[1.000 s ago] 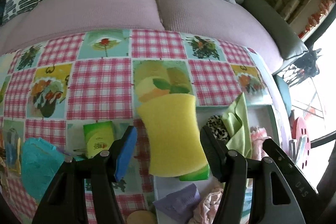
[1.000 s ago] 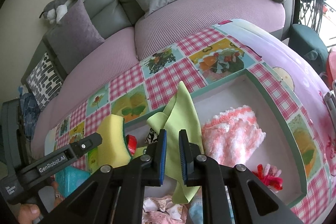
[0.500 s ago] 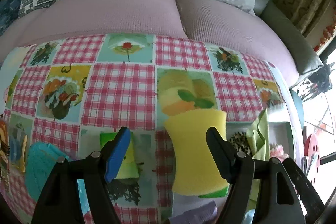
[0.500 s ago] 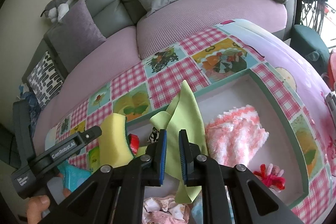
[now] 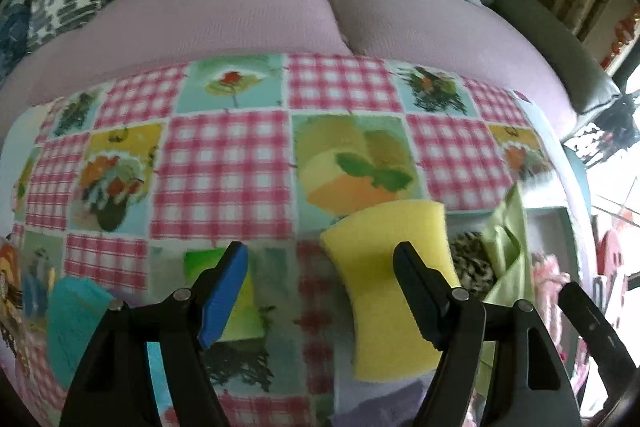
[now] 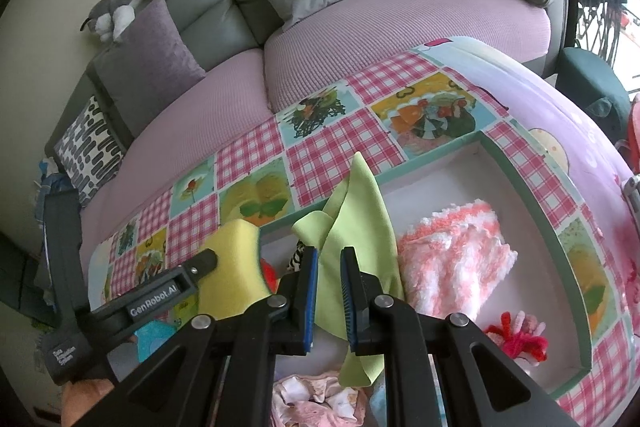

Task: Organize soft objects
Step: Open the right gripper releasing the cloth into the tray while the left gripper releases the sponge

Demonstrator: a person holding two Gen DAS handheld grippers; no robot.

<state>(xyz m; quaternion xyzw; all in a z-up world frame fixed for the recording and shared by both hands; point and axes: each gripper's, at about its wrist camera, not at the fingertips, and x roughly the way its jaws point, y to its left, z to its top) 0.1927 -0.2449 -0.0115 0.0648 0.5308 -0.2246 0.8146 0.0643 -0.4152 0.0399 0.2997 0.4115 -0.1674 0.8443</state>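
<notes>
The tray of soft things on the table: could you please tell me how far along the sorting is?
Done: a pink knit piece and red yarn lie in the tray. In hand: the right gripper holds a green cloth. Left: the yellow sponge, released by the open left gripper, and a teal cloth outside.

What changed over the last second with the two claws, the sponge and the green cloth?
The left claw opened wider and let go of the yellow sponge, which now sits in the picture behind its right finger, not between the pads. The right claw kept still, shut on the green cloth over the tray.
</notes>
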